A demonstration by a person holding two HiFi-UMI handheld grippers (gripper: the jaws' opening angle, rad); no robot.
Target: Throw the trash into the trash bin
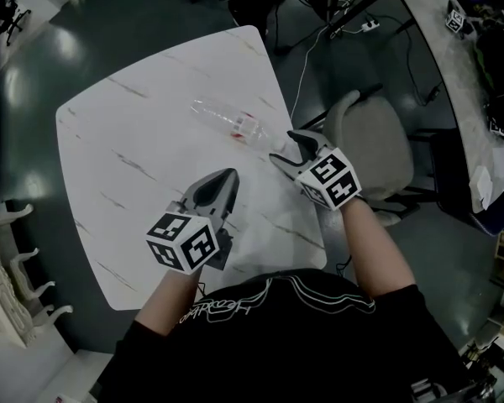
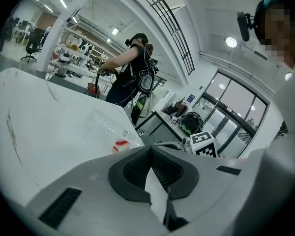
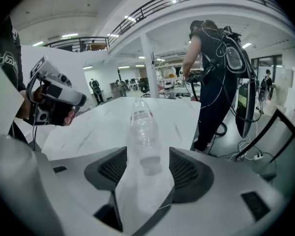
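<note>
On the table [image 1: 134, 141], a clear red-labelled bottle [image 1: 231, 122] lies between right gripper's [image 1: 284, 148] spread fingers; left gripper's [image 1: 229, 175] meet, empty

The head view looks steeply down from above onto the white worktop [image 1: 143, 154]. Each gripper view sits low and close behind its own jaws, looking out across that worktop. All three share the clear bottle [image 1: 233, 124].
</note>
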